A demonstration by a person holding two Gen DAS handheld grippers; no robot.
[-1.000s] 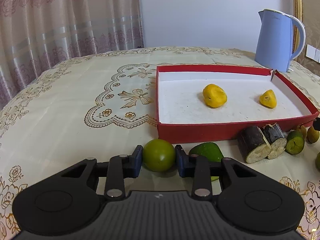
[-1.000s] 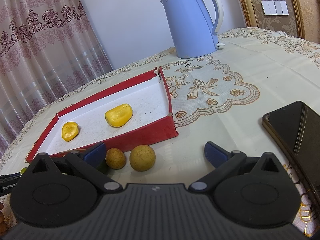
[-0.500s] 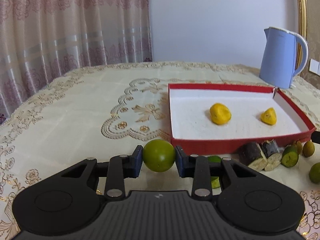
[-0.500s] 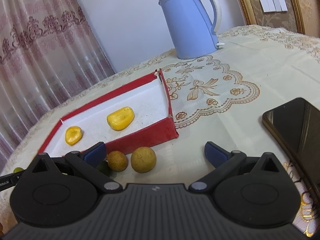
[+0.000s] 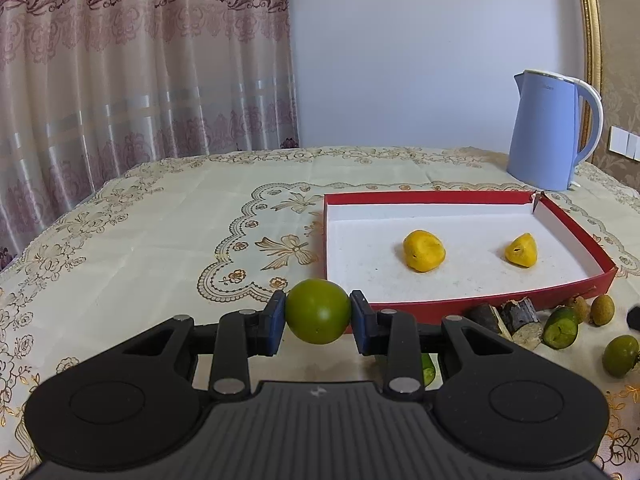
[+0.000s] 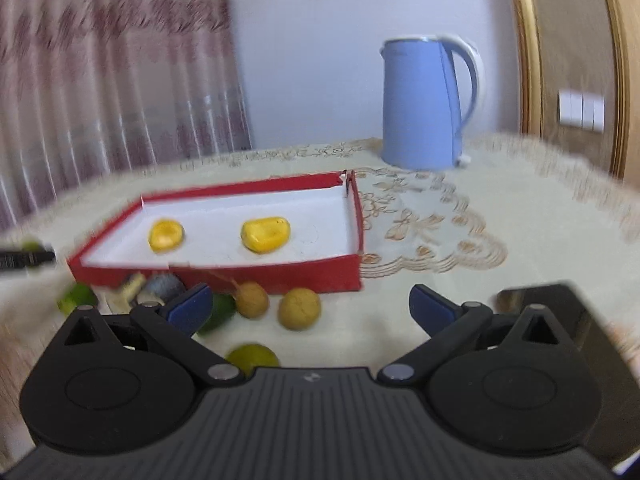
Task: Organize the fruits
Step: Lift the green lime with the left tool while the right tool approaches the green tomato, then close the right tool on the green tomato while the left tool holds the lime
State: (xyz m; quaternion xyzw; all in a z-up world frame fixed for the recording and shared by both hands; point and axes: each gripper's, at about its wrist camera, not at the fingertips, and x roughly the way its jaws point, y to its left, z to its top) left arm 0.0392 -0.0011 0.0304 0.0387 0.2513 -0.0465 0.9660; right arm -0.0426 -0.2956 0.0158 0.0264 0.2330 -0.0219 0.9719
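My left gripper (image 5: 318, 317) is shut on a round green fruit (image 5: 318, 311) and holds it above the tablecloth, just in front of the red tray's (image 5: 452, 307) near left corner. The tray holds two yellow fruit pieces (image 5: 423, 250) (image 5: 521, 250). My right gripper (image 6: 310, 307) is open and empty, above loose fruit in front of the tray (image 6: 320, 276): two brown round fruits (image 6: 300, 309) (image 6: 251, 299) and green ones (image 6: 253, 358). The right wrist view is blurred.
A blue kettle (image 5: 548, 132) stands behind the tray, also in the right wrist view (image 6: 424, 104). Dark cut stem pieces (image 5: 504, 320) and green fruits (image 5: 562, 327) (image 5: 620, 356) lie right of my left gripper. A black phone (image 6: 560, 300) lies at the right.
My left gripper has lifted the green fruit off the table and risen. My right gripper has pulled back and swung, so more fruit shows in front of the tray.
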